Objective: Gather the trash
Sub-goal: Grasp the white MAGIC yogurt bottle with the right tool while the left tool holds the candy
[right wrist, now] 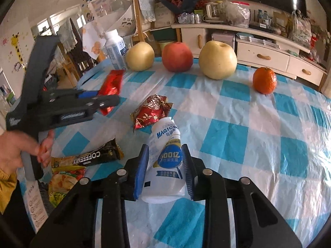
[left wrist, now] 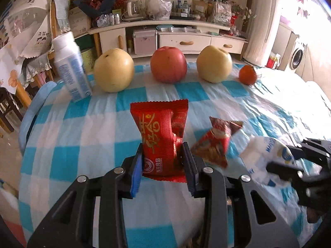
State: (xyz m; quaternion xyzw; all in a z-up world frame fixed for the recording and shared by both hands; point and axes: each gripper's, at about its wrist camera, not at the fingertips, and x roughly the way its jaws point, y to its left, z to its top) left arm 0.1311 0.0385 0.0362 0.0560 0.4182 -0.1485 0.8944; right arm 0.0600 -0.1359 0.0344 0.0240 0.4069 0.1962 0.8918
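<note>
on the blue-checked desk (right wrist: pixel 258 128) i am gripping a red snack packet (left wrist: pixel 160 142) in my left tool (left wrist: pixel 162 161) and pinching a white pouch (right wrist: pixel 165 159) in my right tool (right wrist: pixel 165 165), so next i am needing somewhere to drop both.

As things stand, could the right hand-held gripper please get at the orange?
Probably not yet: the right hand-held gripper is shut on the white pouch; the cloth toward the orange lies bare.
</note>
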